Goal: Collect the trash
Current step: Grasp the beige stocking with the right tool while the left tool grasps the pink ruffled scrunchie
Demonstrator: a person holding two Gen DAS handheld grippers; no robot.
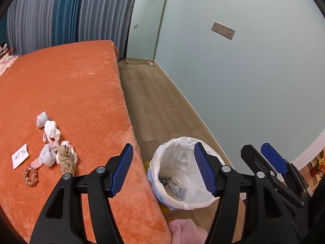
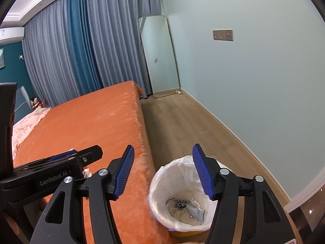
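A bin with a white liner (image 1: 178,158) (image 2: 178,174) stands on the floor against the bed's side. A grey wad (image 1: 178,191) (image 2: 197,211) and a black-and-white patterned scrap (image 1: 163,180) (image 2: 179,202) lie at its bottom. My left gripper (image 1: 163,152) (image 2: 85,154) hovers above the bin and bed edge, open and empty. My right gripper (image 2: 162,150) (image 1: 255,148) is beside it over the bin, also open and empty. On the orange bed cover (image 1: 71,85) lie crumpled tissues (image 1: 49,128), a beige cloth (image 1: 66,158), a paper slip (image 1: 20,156) and a scrunchie (image 1: 30,175).
A tall mirror (image 1: 146,24) (image 2: 160,57) leans in the far corner by blue-grey curtains (image 2: 71,50). Wooden floor (image 1: 154,101) runs between bed and pale wall. A pink cloth (image 1: 186,231) lies near the bin. A pink quilt (image 2: 22,126) covers the bed's far left.
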